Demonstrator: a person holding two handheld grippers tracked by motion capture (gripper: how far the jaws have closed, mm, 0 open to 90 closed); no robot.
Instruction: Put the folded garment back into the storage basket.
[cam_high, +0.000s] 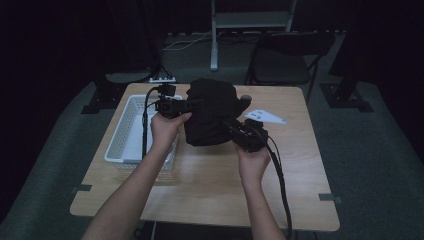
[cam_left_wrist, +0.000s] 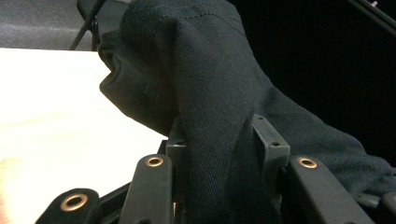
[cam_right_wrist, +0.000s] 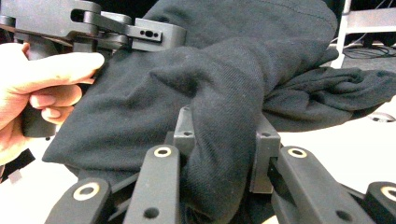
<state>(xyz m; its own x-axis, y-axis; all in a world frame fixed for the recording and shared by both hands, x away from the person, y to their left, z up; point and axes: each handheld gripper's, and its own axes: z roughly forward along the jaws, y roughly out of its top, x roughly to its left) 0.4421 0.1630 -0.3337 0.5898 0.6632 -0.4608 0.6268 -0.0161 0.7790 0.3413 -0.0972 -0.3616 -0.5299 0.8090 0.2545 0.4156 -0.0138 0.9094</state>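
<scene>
- High view: a black cloth (cam_high: 210, 112) hangs bunched above the far middle of the table (cam_high: 210, 190), held up between the two grippers.
- The left gripper (cam_high: 192, 106) comes in level from the left and bites the cloth's upper left edge; the left hand (cam_high: 167, 127) wraps its handle from below.
- The right gripper (cam_high: 231, 125) grips the cloth low on its right side, angled up and left, with the right hand (cam_high: 252, 162) behind it and a cable trailing toward the table's near edge.
- The cloth's long axis runs roughly from its top at the far side down toward the near side; the bundle is taller than it is wide, its top rounded and its lower edge hanging near the tabletop. Whether that edge touches the wood, I cannot tell.
- A white basket (cam_high: 127, 132) sits on the table's left part, just beside the left hand, apart from the cloth.
- Left gripper view: both jaws are pinched narrow on a thick fold of cloth (cam_left_wrist: 210, 140), which rises straight up between them and leans left at its top.
- Right gripper view: the jaws are likewise closed tight on a fold of cloth (cam_right_wrist: 222, 154); the rest spreads up and right, and the left gripper with its hand (cam_right_wrist: 42, 84) shows at upper left, clamped on the same cloth.
</scene>
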